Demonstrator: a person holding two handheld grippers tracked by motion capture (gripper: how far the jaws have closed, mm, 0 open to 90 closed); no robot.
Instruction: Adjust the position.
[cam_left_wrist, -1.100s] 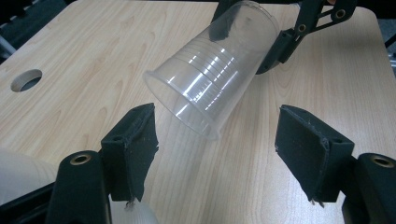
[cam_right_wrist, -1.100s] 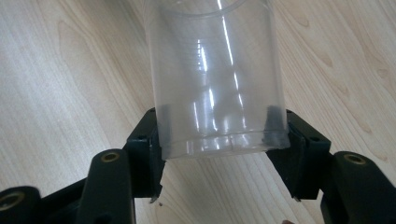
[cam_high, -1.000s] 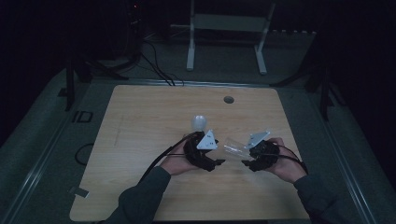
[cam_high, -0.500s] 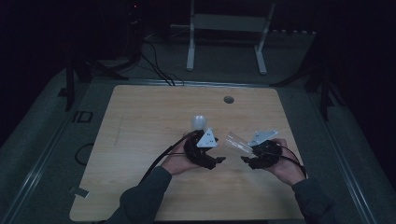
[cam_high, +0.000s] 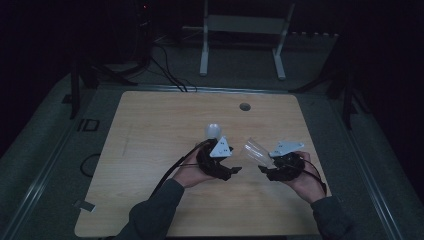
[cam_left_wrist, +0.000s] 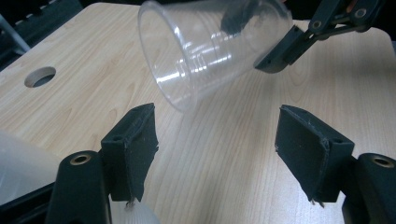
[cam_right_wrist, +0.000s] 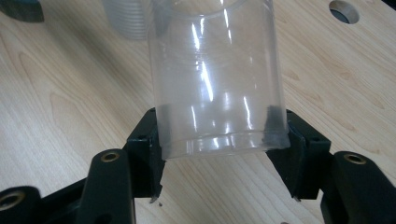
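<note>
A clear plastic cup (cam_right_wrist: 217, 74) lies tilted above the table with my right gripper (cam_right_wrist: 219, 137) shut on its base end. In the high view the cup (cam_high: 253, 149) points up and left from the right gripper (cam_high: 266, 165). My left gripper (cam_left_wrist: 217, 121) is open with nothing between its pads, and the cup's mouth (cam_left_wrist: 205, 51) hangs just beyond its jaws. In the high view the left gripper (cam_high: 234, 171) faces right, toward the right gripper. A whitish stack of cups (cam_high: 214, 131) stands on the table just behind the left hand, and its ribbed side (cam_right_wrist: 126, 18) appears beyond the held cup.
The wooden table (cam_high: 160, 125) has a round hole (cam_high: 244, 106) near its far edge. Black cables (cam_high: 172, 172) trail from the left gripper over the front left. A white frame (cam_high: 240, 30) stands on the floor behind the table.
The right gripper with the cup has shifted very slightly. The left gripper has kept still.
</note>
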